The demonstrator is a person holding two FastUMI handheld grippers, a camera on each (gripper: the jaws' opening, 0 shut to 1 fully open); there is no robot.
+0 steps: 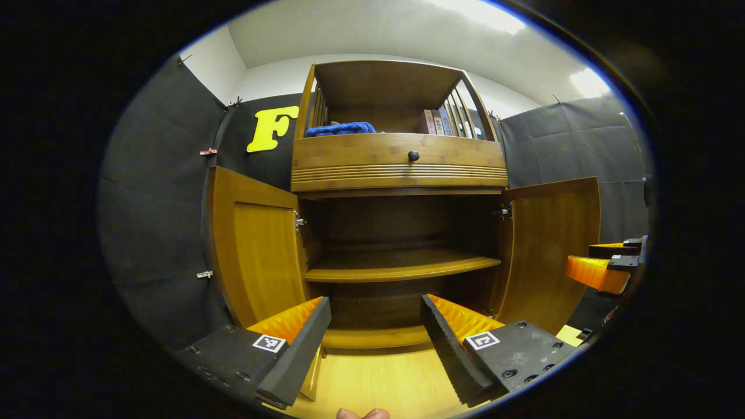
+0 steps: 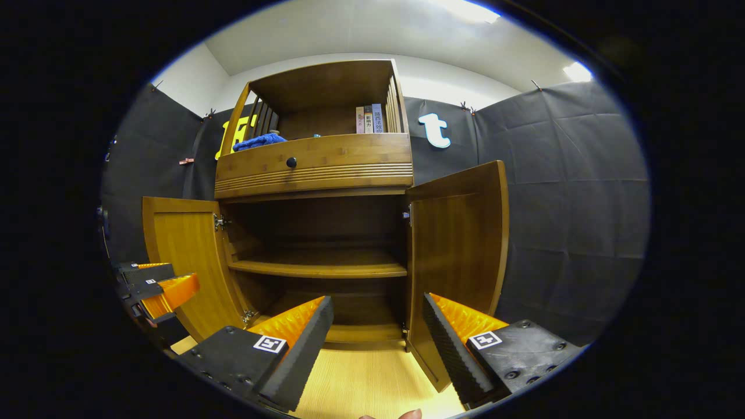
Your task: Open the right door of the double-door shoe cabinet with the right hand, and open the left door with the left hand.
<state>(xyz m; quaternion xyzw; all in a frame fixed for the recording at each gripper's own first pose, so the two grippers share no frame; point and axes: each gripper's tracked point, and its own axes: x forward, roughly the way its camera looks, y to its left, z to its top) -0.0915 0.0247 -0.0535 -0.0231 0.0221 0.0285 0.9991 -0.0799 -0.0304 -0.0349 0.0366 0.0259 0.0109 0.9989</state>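
In front of both grippers, the brown wooden double-door shoe cabinet [image 1: 398, 169] was seen with left door [image 1: 256, 250] and right door [image 2: 457, 244] swung open; left gripper [image 1: 375, 331] and right gripper [image 2: 378, 331] were spread wide, empty. Doors judged stiff, light, hinged; best taken by free edge.

The shoe cabinet [image 1: 398, 169] is warm honey-brown wood with a fine straight grain, its inside shelves a darker brown. The left door [image 1: 256, 250] and right door [image 2: 457, 233] show the same golden tone on their inner faces. The drawer front carries a band of ridged horizontal lines and a small black knob [image 1: 413, 155]. At the left edge of the cabinet's top shelf lies a deep blue cloth [image 1: 340, 128]; at its right edge stand books [image 2: 369, 119] with pale spines. The floor [image 1: 378, 378] is light yellow wood.
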